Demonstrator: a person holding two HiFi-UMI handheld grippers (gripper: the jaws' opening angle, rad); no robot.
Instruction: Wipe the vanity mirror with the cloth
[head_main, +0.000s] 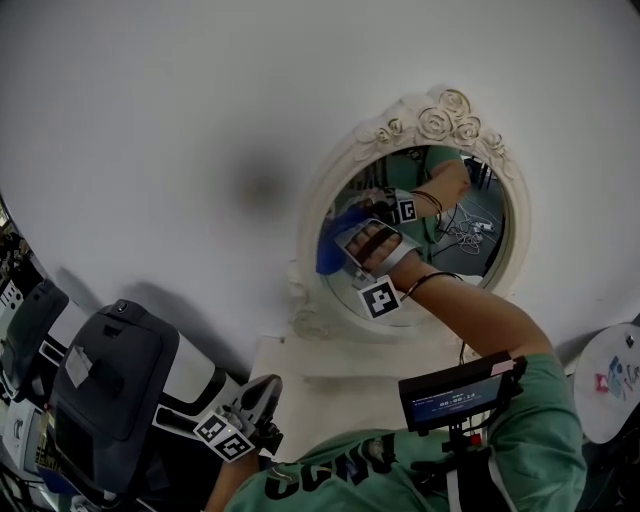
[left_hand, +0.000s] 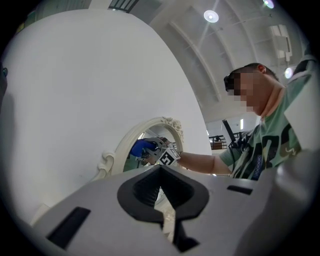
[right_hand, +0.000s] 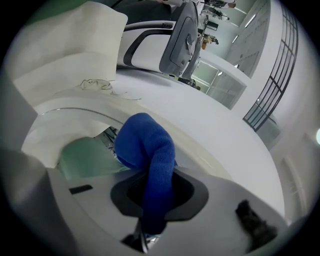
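My right gripper (head_main: 350, 240) | jaws clenched on blue cloth (right_hand: 147, 150) | cloth against mirror (head_main: 470, 215) glass, left side | my left gripper (head_main: 265, 395) | jaws together, empty | I hold it low, well apart from mirror

Items by count: one vanity mirror (head_main: 440, 118) in a carved white oval frame, one blue cloth (head_main: 335, 248), and two grippers, the left gripper (head_main: 262, 395) and the right gripper (head_main: 362, 240), each bearing one marker cube. One person (head_main: 540, 420) is in view, with one small lit screen (head_main: 460, 392) at the chest. The glass shows a single reflection of the right gripper.
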